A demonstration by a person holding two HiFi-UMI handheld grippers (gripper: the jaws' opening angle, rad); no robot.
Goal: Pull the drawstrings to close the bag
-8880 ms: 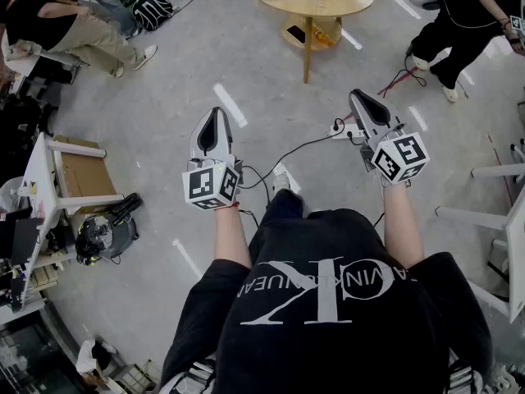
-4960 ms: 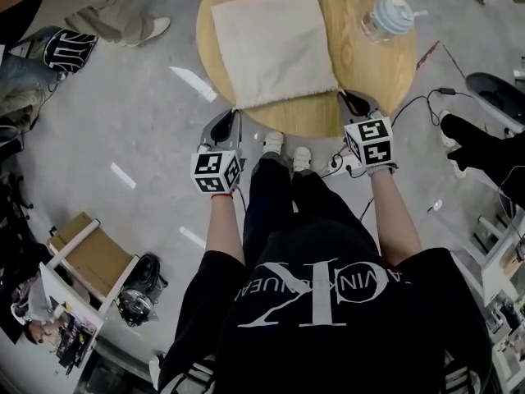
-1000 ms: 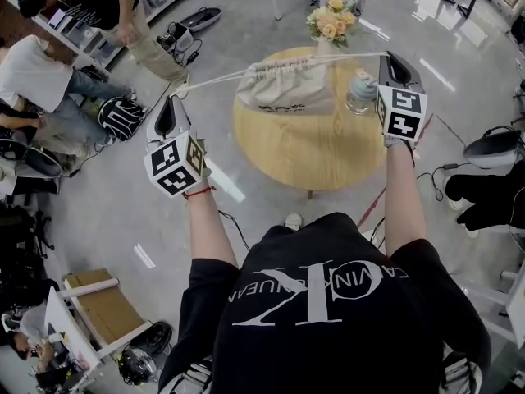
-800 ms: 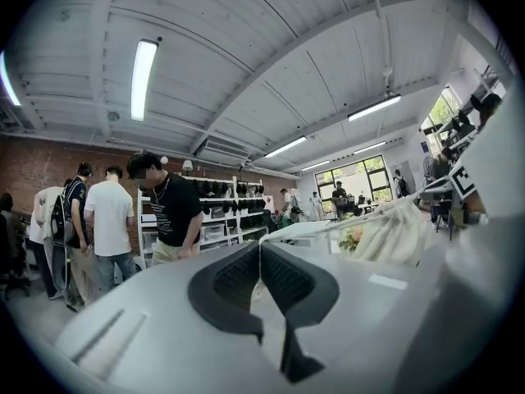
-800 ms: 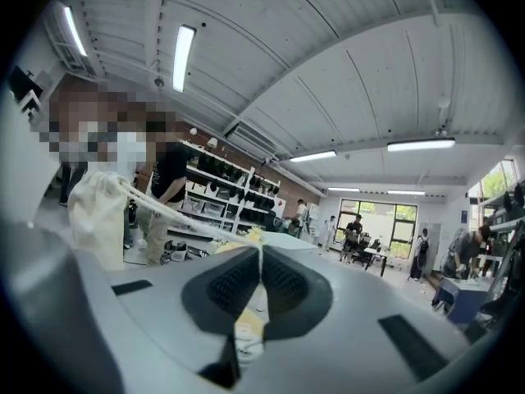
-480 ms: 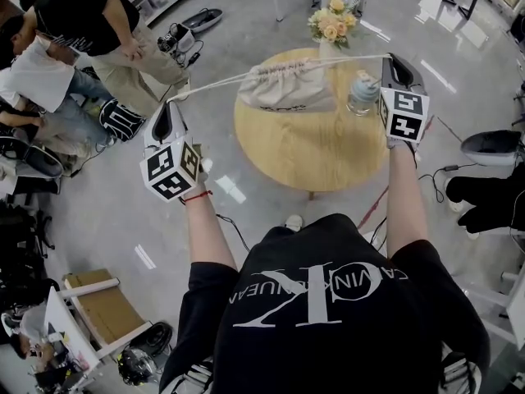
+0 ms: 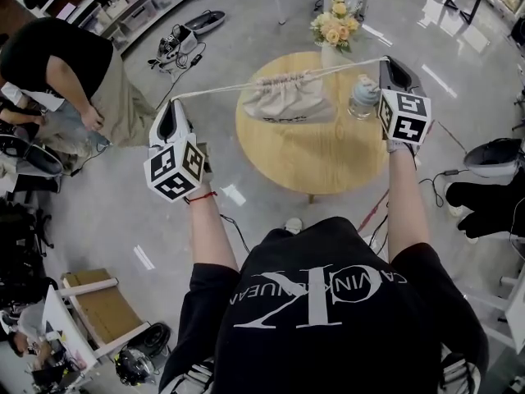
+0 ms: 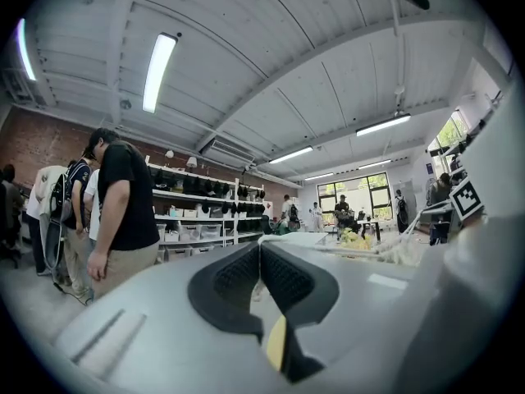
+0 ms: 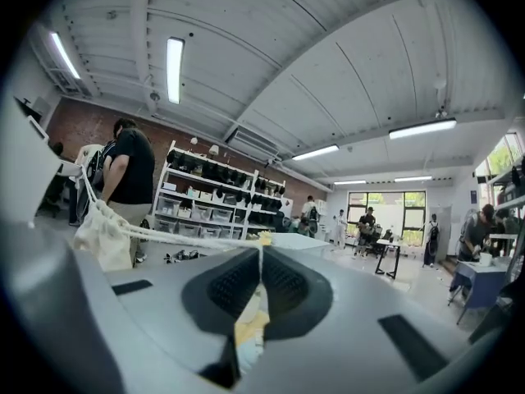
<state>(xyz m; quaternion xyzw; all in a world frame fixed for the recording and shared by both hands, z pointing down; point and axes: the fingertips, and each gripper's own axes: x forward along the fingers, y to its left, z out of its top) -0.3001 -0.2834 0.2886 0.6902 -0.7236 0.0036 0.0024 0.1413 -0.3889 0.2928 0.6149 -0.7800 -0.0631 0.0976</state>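
A beige cloth bag [image 7: 289,103] hangs over the round wooden table [image 7: 320,158], its mouth bunched tight along the white drawstrings [image 7: 221,90]. The strings run taut to both sides. My left gripper [image 7: 174,105] is off the table's left and shut on the left string end [image 8: 328,251]; its pads meet in the left gripper view [image 8: 259,246]. At the table's far right, my right gripper [image 7: 385,61] is shut on the other string end [image 9: 164,235]. In the right gripper view [image 9: 261,254] the bag [image 9: 102,238] dangles at the left. Whether the bag's bottom rests on the table I cannot tell.
A clear bottle with a pale lid [image 7: 361,97] stands on the table just left of my right gripper. A vase of flowers [image 7: 332,27] sits at the table's far edge. A person in a black top [image 7: 66,80] bends over at the left; shelving and cables lie beyond.
Five seconds ago the bag lay flat on the table with both grippers at its near corners; now its mouth is gathered. Over the last second the grippers held still; the bystander at left moved.
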